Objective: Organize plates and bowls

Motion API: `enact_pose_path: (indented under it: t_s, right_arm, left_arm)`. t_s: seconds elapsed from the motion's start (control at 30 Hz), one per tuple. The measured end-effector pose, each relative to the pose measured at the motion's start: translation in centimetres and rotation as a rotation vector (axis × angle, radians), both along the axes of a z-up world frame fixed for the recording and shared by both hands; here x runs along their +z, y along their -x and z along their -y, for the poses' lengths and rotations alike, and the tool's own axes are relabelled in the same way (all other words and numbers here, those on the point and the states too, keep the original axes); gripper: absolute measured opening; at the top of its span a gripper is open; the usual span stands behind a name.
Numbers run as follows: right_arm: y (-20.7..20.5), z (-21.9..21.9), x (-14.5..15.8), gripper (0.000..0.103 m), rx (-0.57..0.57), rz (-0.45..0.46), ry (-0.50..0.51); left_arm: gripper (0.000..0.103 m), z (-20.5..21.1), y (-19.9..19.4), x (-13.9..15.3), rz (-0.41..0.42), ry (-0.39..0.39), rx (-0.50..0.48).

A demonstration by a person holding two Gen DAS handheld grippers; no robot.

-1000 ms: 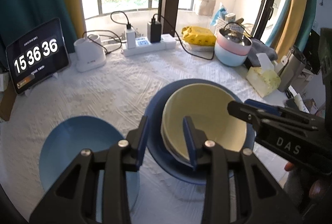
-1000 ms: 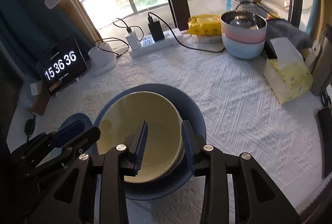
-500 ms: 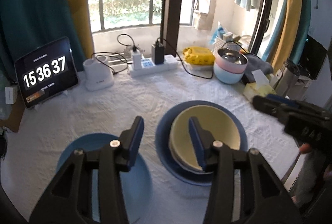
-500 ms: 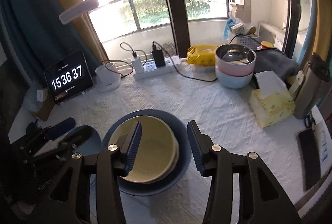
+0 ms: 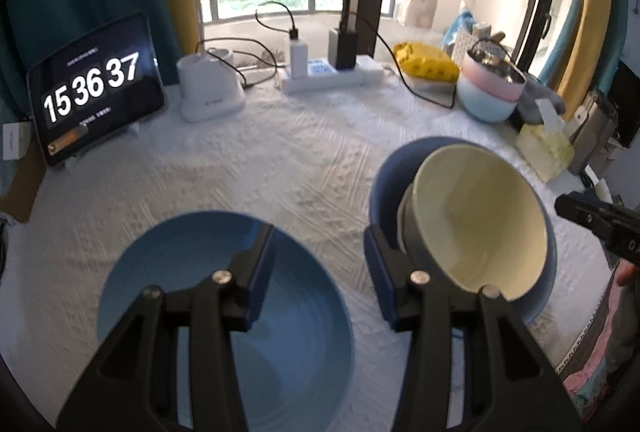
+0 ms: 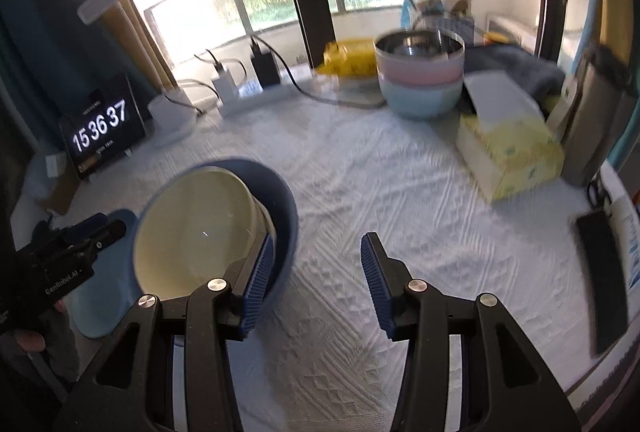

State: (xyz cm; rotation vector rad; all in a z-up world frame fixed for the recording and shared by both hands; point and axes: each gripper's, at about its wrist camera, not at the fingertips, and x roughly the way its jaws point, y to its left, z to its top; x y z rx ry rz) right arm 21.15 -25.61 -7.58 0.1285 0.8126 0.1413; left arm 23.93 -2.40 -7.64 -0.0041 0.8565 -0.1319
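The left gripper points steeply downward, jaws apart with nothing between them. The right gripper is angled down likewise, jaws parted and empty. A fingertip, probably the left hand's, shows beneath it.

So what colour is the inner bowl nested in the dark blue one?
Pale yellow, cream-like inside; clearest in the left wrist view.
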Motion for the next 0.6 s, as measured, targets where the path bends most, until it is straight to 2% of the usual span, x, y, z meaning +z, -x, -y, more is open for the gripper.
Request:
enact_pose_path:
  t_s: [0.13,0.6]
  right_arm:
    - [-0.3,0.1,-1.4,0.049,0.009,-0.029,-0.034]
    - [-2.2,-0.4,-3.3,0.049,0.026,-0.055,-0.07]
  left_arm:
    - [0.047,0.3,-0.6,-0.9,-0.031,-0.007,0.0]
    - [0.047,0.0,-1.6,-0.9,-0.021,-0.014,-0.005]
